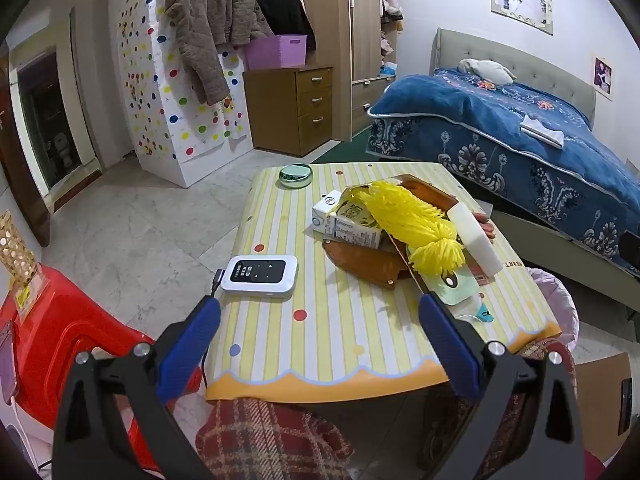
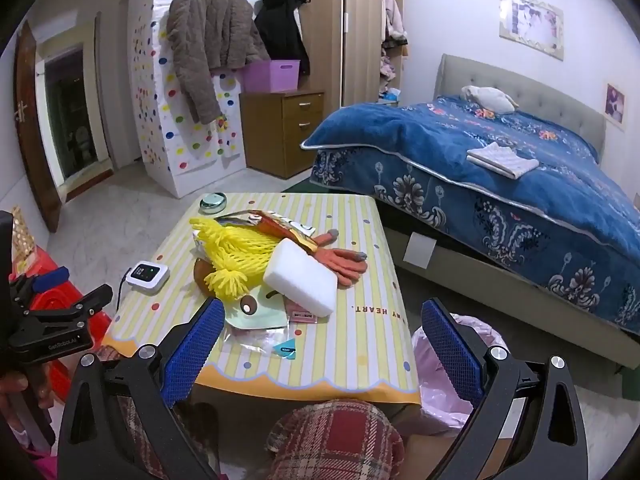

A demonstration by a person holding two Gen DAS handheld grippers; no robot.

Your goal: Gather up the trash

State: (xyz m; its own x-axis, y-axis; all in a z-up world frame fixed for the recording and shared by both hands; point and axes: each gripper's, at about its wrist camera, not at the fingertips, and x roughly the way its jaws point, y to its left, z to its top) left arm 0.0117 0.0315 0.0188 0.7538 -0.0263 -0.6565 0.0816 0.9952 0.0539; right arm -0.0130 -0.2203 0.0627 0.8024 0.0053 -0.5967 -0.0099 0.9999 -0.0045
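I hold both grippers, left (image 1: 320,312) and right (image 2: 324,316), jaws apart, empty, before the striped table (image 2: 352,360); yellow foam net (image 2: 232,248) lies mid-table.

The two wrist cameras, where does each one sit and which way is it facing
Left wrist: on the left gripper, jaws open, angled down at the striped table from its near-left; plaid-trousered knees show below.
Right wrist: on the right gripper, jaws open, facing the table from its near-right; the left gripper also shows.
Shared: yellow foam net, white foam block, bed.
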